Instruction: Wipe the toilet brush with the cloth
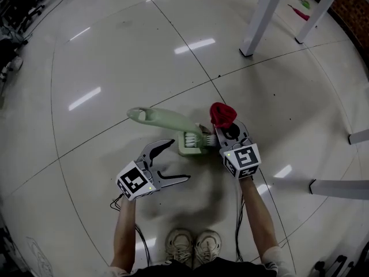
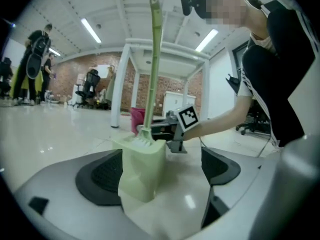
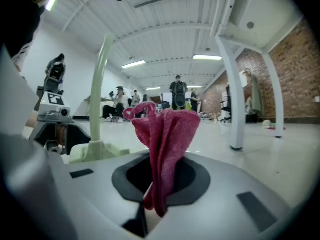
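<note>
Brush (image 1: 164, 120) upright in holder (image 1: 193, 148) on floor (image 1: 115, 51), mid-frame; left gripper (image 1: 177, 161) at holder's 8 o'clock — jaws wide apart, empty; right gripper (image 1: 226, 133) at 3 o'clock — clamped on red cloth (image 1: 222, 114).

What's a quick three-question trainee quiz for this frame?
1. True or false: the right gripper is shut on the cloth.
2. The left gripper's jaws are: A shut on the cloth; B apart; C shut with nothing in them.
3. Short answer: what does the brush stand in?
Key: 1 true. 2 B. 3 its green holder, on the floor.
</note>
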Demonstrator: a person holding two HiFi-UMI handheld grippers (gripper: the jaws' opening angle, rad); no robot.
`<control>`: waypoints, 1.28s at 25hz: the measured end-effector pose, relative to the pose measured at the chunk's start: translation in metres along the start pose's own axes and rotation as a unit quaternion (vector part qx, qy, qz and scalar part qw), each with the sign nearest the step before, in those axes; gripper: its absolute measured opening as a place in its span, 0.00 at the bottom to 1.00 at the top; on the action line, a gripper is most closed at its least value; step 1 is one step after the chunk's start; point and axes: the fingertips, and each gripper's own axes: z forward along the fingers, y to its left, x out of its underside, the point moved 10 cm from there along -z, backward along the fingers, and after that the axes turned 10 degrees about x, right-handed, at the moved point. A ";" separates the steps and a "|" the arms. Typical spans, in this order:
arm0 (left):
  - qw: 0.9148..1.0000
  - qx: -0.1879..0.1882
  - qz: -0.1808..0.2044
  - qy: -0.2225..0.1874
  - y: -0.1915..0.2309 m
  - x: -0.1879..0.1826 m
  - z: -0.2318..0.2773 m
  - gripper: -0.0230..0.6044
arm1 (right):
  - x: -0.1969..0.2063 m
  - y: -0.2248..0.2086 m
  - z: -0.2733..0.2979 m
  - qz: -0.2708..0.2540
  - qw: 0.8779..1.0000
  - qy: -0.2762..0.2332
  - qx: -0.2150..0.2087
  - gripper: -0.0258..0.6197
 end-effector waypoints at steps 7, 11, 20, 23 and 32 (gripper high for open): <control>1.000 -0.011 -0.007 -0.012 0.007 0.000 0.008 0.79 | 0.014 0.006 -0.079 0.104 0.987 -0.004 0.118 0.09; 0.999 -0.015 -0.025 -0.034 0.003 0.005 0.013 0.79 | 0.048 0.017 -0.085 0.220 0.971 0.008 0.091 0.09; 1.000 -0.012 -0.023 -0.007 -0.001 0.003 0.012 0.79 | 0.045 0.011 -0.040 0.296 0.954 -0.006 0.054 0.09; 1.000 -0.007 -0.017 -0.004 -0.002 0.003 0.015 0.79 | 0.049 0.017 -0.058 0.309 0.949 -0.006 0.063 0.09; 1.000 -0.002 -0.023 -0.004 -0.006 0.007 0.021 0.79 | 0.051 0.002 -0.104 0.298 0.940 -0.012 0.166 0.09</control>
